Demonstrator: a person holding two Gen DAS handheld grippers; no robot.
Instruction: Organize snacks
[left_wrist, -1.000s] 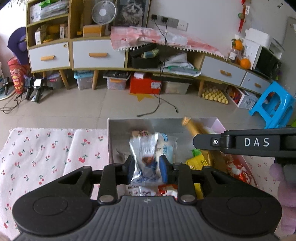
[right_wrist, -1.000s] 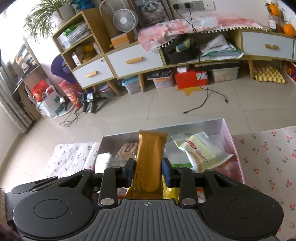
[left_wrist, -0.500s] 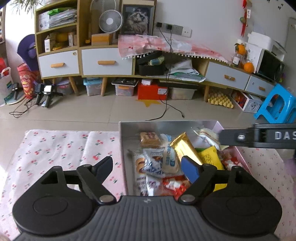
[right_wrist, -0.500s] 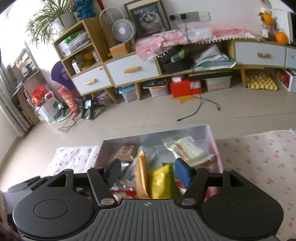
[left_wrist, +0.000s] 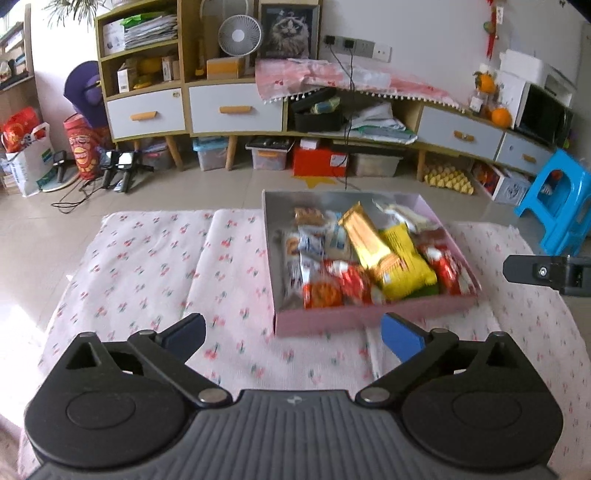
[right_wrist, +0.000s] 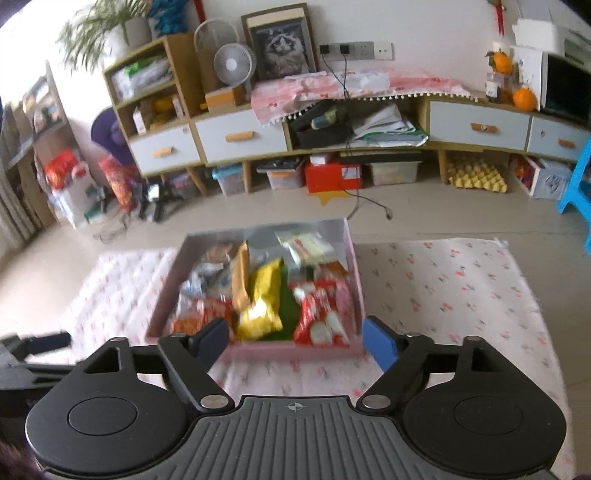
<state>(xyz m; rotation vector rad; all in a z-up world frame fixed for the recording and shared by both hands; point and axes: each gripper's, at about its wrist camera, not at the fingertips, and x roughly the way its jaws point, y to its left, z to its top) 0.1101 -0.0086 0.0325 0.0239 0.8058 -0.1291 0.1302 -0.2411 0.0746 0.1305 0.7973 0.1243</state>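
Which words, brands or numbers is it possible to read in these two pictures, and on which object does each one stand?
None can be read.
Snack packets in the pink box: print blurred, unreadable.
Red floor box: its white label is too small to read.
Boxes on the shelf: print too small.
Right gripper as the left wrist view shows it: no lettering visible.

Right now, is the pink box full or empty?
Full. The pink box is heaped with snack packets; a gold packet lies on top of a yellow one.

A white desk fan (left_wrist: 236, 36) and a framed cat picture (left_wrist: 287, 30) stand on the wooden cabinet (left_wrist: 229, 110); a blue stool (left_wrist: 557, 206) sits right.
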